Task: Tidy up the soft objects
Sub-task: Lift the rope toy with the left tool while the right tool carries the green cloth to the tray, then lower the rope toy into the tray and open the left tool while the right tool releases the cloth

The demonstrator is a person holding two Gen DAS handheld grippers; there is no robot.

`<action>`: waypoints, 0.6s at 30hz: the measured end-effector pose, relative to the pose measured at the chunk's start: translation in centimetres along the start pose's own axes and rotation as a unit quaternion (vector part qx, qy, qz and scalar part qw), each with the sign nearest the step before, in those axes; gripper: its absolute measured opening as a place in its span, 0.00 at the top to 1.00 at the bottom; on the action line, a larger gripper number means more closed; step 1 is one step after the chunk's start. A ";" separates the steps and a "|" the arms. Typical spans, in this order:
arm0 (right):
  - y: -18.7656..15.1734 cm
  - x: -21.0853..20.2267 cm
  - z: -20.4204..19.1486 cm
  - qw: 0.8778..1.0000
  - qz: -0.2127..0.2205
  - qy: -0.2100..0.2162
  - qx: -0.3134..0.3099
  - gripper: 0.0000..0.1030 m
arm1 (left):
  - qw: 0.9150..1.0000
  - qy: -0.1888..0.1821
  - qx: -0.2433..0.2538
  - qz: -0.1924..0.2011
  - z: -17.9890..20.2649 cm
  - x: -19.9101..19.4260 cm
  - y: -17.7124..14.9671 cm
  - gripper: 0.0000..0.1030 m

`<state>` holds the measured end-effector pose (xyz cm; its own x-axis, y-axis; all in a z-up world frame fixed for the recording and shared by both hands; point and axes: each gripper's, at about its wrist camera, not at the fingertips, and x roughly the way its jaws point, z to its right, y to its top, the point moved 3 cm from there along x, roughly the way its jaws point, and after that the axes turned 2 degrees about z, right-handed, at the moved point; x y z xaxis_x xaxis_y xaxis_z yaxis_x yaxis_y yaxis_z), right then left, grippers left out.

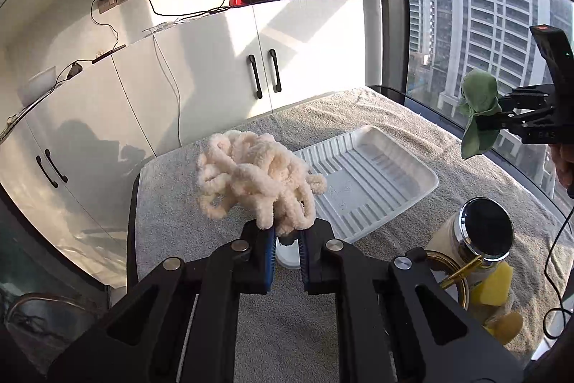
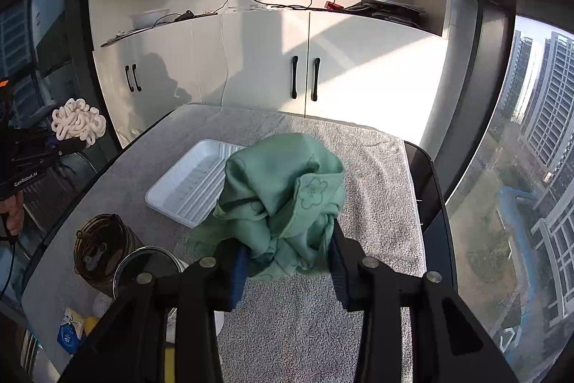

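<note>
yarn (image 1: 251, 171) and cloth (image 2: 287, 200) held above white tray (image 1: 401, 189).

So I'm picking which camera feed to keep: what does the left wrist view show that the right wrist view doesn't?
Only the left wrist view shows the yellow sponge and the left gripper up close, shut on the cream yarn bundle. Only the right wrist view shows the wire basket whole and the right gripper up close, shut on the green cloth. Both show the empty white tray on the grey towel, the white cabinets and the window.
</note>
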<state>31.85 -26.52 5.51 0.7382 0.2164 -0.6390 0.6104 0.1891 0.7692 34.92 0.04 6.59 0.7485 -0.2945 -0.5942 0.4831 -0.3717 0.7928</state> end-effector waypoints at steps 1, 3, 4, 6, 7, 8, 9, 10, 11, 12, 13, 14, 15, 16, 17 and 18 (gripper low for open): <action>0.6 1.5 0.2 1.000 -0.013 0.006 -0.002 0.59 | 1.000 -0.005 0.001 -0.010 -0.1 1.5 0.3 0.91; 1.3 4.8 0.5 0.999 -0.032 0.014 -0.002 0.59 | 0.999 -0.011 0.007 -0.036 0.0 4.7 0.6 0.91; 1.6 6.1 0.6 0.999 -0.039 0.021 -0.006 0.60 | 0.999 -0.014 0.011 -0.051 0.2 6.3 0.3 0.91; 2.0 8.9 0.6 0.998 -0.053 0.041 -0.013 0.59 | 0.997 -0.019 0.020 -0.071 0.5 8.9 -0.3 0.91; 2.0 10.1 0.5 0.997 -0.061 0.045 -0.017 0.59 | 0.996 -0.031 0.020 -0.078 0.6 9.9 -0.6 0.91; 1.9 11.3 0.4 0.996 -0.071 0.048 -0.021 0.59 | 0.995 -0.041 0.018 -0.085 0.7 10.8 -0.8 0.91; 1.8 12.3 0.3 0.995 -0.080 0.053 -0.024 0.59 | 0.995 -0.047 0.017 -0.090 0.8 11.6 -1.0 0.90; 1.6 13.3 0.2 0.994 -0.089 0.059 -0.027 0.59 | 0.994 -0.056 0.015 -0.097 0.8 12.4 -1.3 0.90; 1.5 14.2 0.2 0.993 -0.096 0.060 -0.032 0.59 | 0.992 -0.066 0.014 -0.102 1.0 13.2 -1.7 0.89; 1.3 15.1 0.2 0.993 -0.101 0.059 -0.036 0.59 | 0.991 -0.072 0.014 -0.109 1.1 13.8 -2.0 0.89; 1.1 15.7 0.0 0.992 -0.106 0.061 -0.040 0.59 | 0.991 -0.073 0.018 -0.113 1.3 14.4 -2.3 0.89; 0.9 16.3 -0.2 0.991 -0.111 0.063 -0.044 0.59 | 0.990 -0.075 0.022 -0.117 1.5 14.8 -2.6 0.89; 0.6 16.8 -0.3 0.990 -0.115 0.064 -0.048 0.59 | 0.990 -0.074 0.025 -0.120 1.7 15.2 -2.9 0.88; 0.4 17.4 -0.4 0.989 -0.120 0.066 -0.051 0.59 | 0.989 -0.072 0.026 -0.124 1.7 15.6 -3.1 0.88; 0.2 17.9 -0.6 0.989 -0.123 0.066 -0.056 0.59 | 0.989 -0.072 0.024 -0.127 1.8 16.0 -3.3 0.88; 0.2 18.5 -0.7 0.988 -0.127 0.066 -0.059 0.59 | 0.988 -0.073 0.022 -0.131 1.7 16.3 -3.5 0.88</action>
<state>45.47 -21.85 -6.17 0.5170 0.2693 -0.8125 0.7273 0.3623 0.5829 44.64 -4.99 -6.09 0.5256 -0.3058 -0.7939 0.6293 -0.4881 0.6047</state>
